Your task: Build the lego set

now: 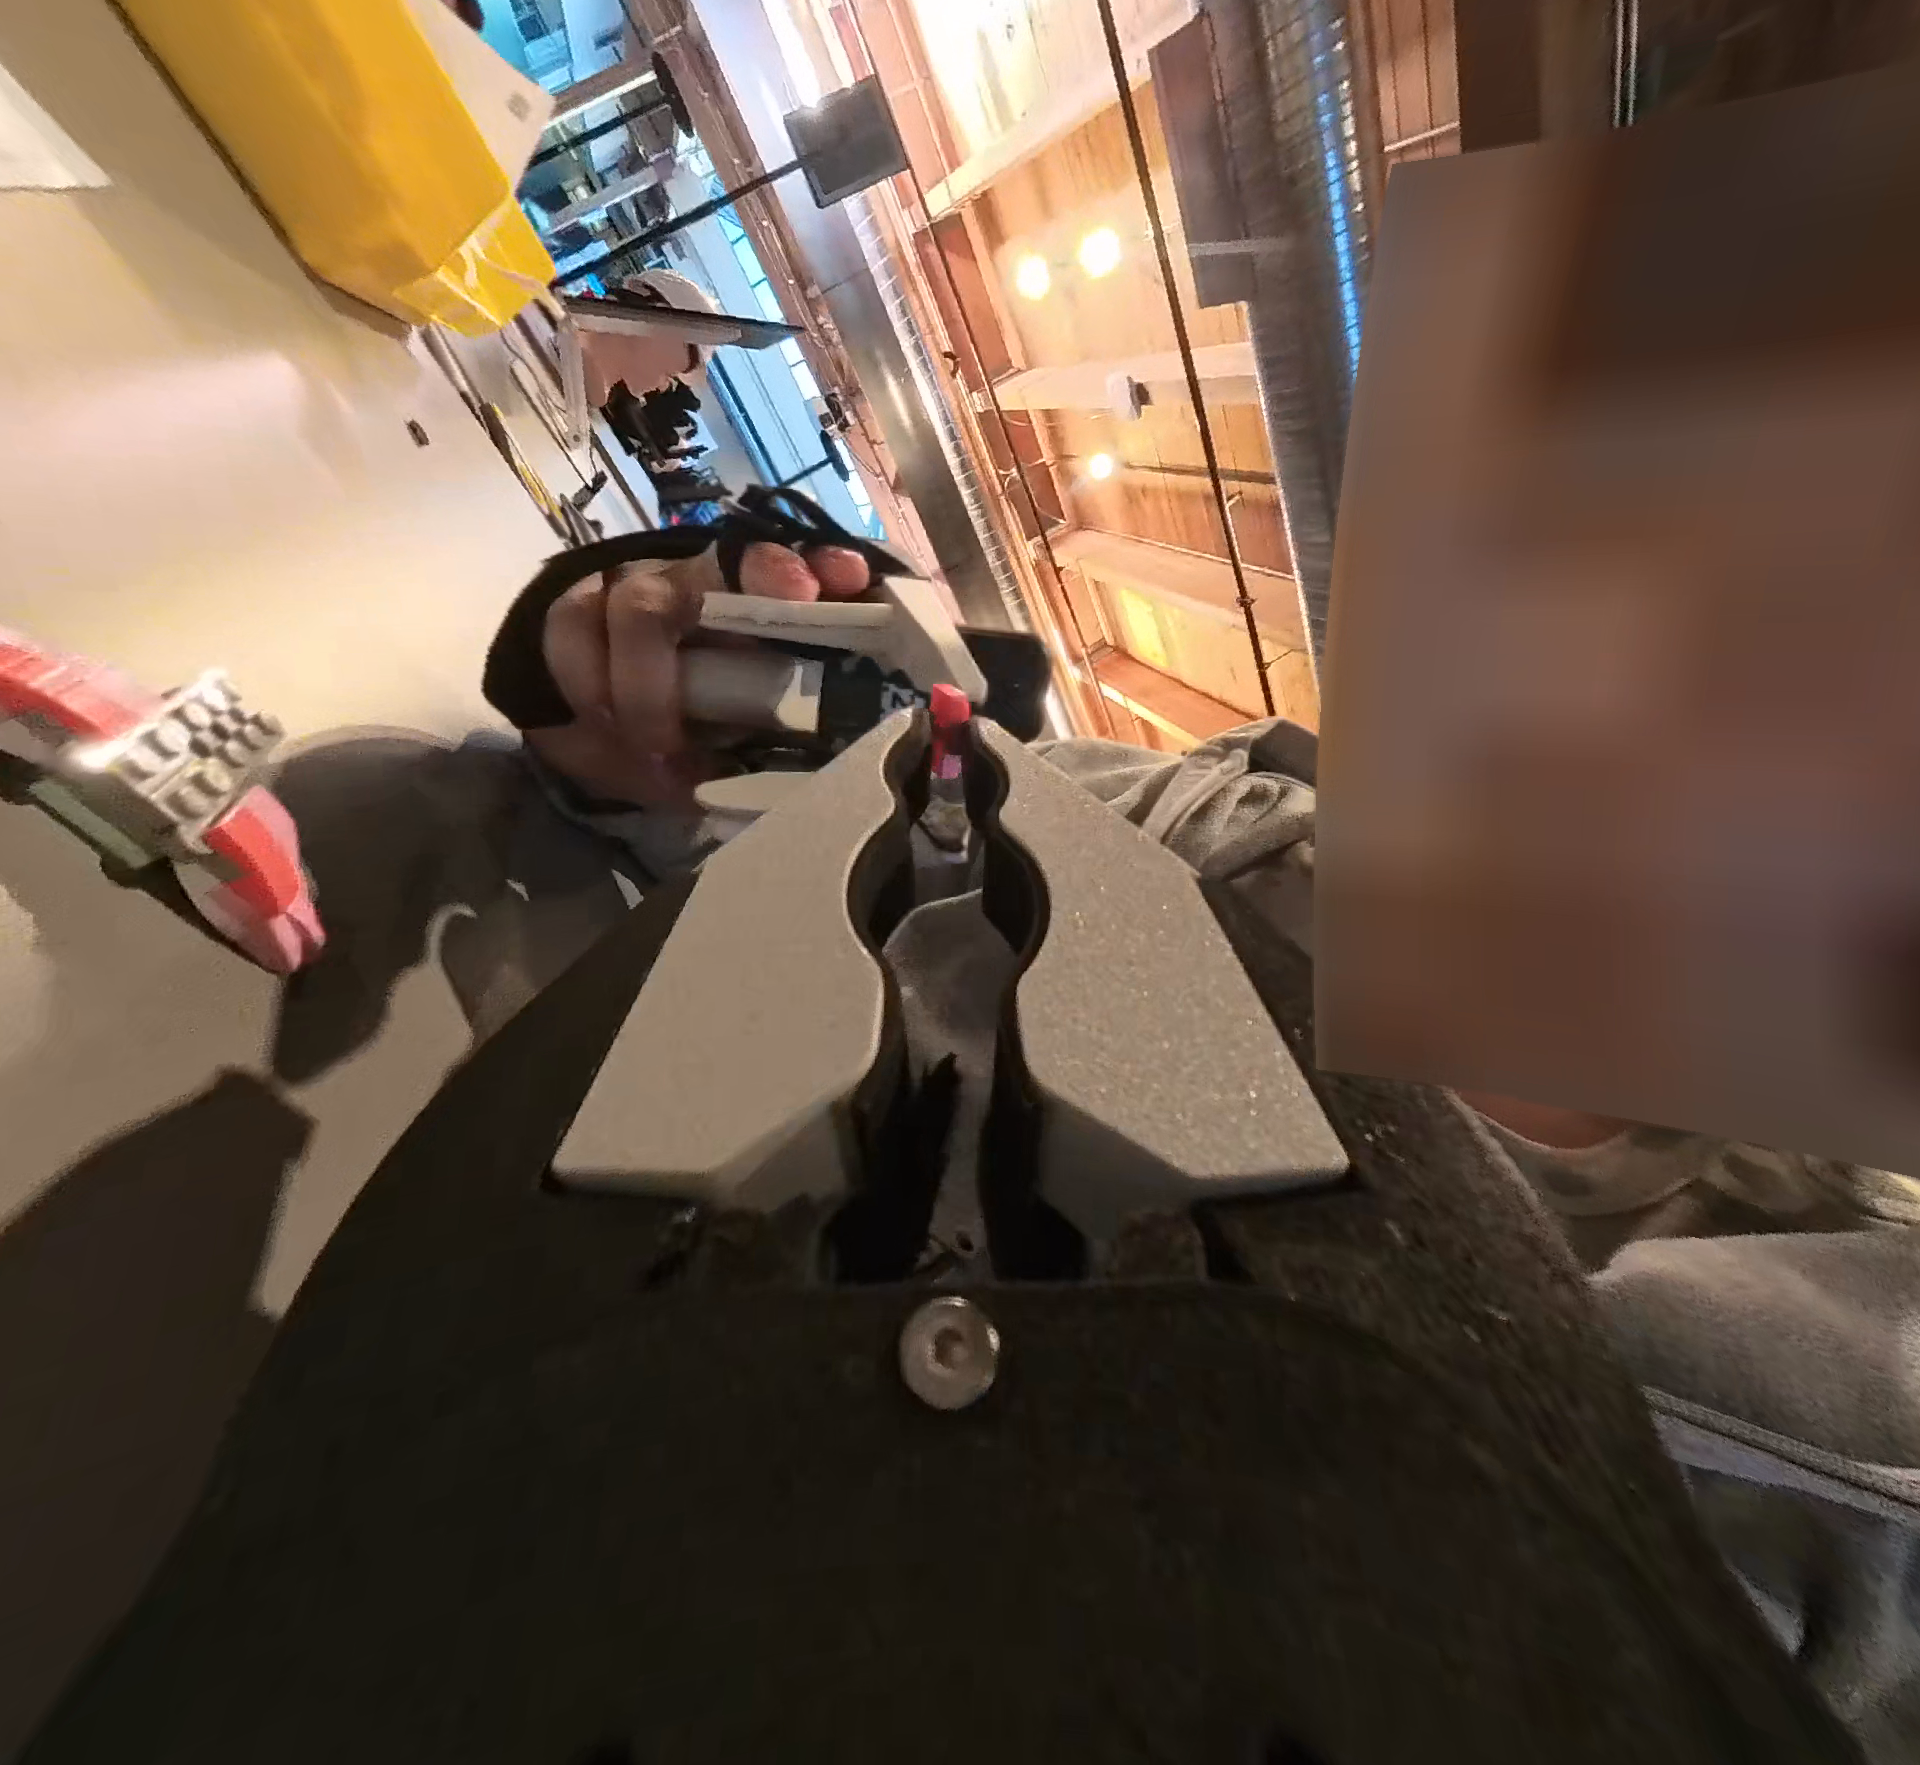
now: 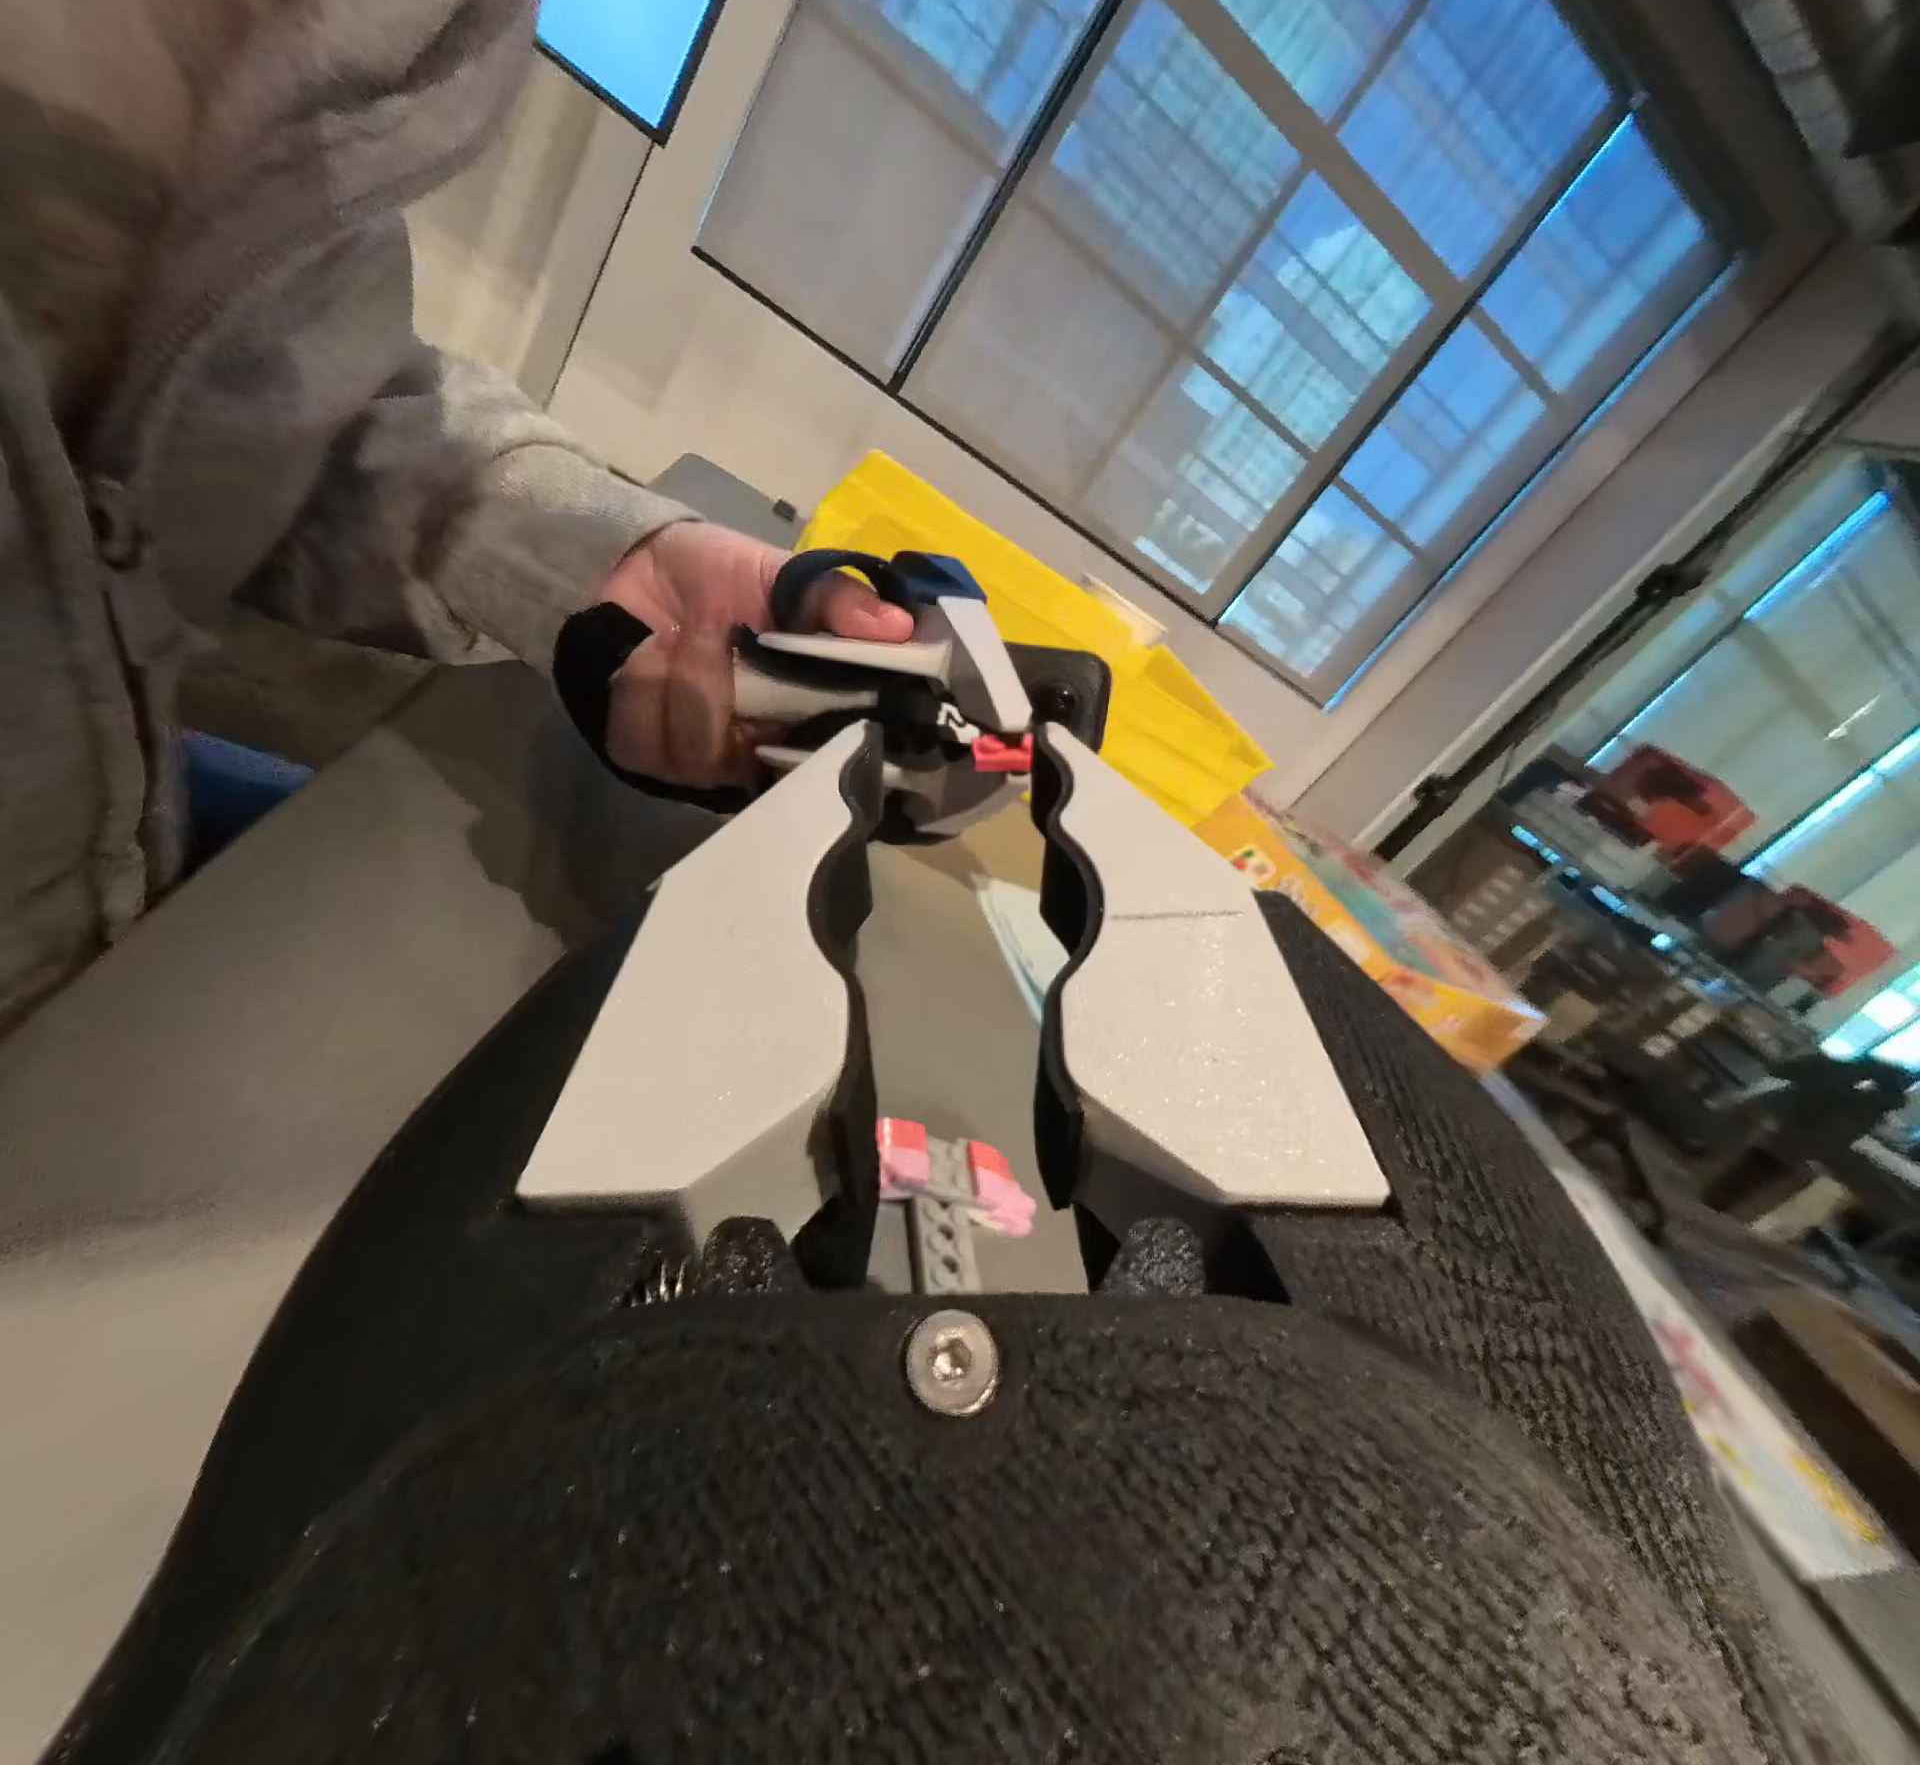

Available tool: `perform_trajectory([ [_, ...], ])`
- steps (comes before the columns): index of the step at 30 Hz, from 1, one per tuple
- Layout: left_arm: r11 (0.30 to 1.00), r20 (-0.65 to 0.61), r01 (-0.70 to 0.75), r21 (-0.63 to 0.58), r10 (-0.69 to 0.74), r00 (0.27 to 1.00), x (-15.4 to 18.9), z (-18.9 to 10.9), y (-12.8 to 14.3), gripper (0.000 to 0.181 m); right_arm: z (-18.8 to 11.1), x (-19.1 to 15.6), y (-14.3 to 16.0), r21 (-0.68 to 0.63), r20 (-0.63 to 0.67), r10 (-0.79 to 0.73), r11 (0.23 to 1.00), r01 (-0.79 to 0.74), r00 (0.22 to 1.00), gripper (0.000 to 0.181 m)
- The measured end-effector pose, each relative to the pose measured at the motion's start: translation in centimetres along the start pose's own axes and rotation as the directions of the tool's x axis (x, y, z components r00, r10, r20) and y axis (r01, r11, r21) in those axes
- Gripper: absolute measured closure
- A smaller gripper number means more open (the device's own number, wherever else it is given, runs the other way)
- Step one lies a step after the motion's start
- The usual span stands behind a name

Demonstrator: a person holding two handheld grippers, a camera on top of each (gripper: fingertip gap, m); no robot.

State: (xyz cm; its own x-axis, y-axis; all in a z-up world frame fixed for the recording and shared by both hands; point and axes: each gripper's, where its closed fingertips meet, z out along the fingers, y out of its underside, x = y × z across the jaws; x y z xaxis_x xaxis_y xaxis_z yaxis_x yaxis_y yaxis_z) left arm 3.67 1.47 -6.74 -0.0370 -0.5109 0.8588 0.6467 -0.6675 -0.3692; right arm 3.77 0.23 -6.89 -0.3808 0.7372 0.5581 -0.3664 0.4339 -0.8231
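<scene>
Two handheld grippers facing each other above a pale table, one red lego piece between them.

Left gripper [image 1: 948, 728]: fingers closed on small red lego piece [image 1: 948, 713], pinched at the tips, raised off the table [image 1: 208, 468]. Right gripper [image 2: 951, 744]: fingers parted, tips either side of the same red piece [image 2: 1000, 752], contact not discernible. Partly built red, grey and white lego model [image 1: 177, 796] lying on table, left in left wrist view; seen low between the fingers in right wrist view [image 2: 951, 1185]. Yellow bag [image 1: 312, 84] far on table. Orange box [image 2: 1382, 936] at right.
</scene>
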Motion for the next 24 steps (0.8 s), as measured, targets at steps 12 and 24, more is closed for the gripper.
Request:
perform_trajectory([
  [12,0.998,0.014,0.051,-0.033,-0.051,0.999,-1.5,0.2,0.7,0.177,0.2,0.2,2.0,-0.098,-0.004,0.029,0.995,-0.029,1.0,0.162],
  [24,0.998,0.046,0.038,-0.041,-0.037,0.998,-2.0,0.1,0.8,0.177,0.1,0.1,2.7,-0.125,0.027,0.087,0.989,-0.083,0.996,0.165],
])
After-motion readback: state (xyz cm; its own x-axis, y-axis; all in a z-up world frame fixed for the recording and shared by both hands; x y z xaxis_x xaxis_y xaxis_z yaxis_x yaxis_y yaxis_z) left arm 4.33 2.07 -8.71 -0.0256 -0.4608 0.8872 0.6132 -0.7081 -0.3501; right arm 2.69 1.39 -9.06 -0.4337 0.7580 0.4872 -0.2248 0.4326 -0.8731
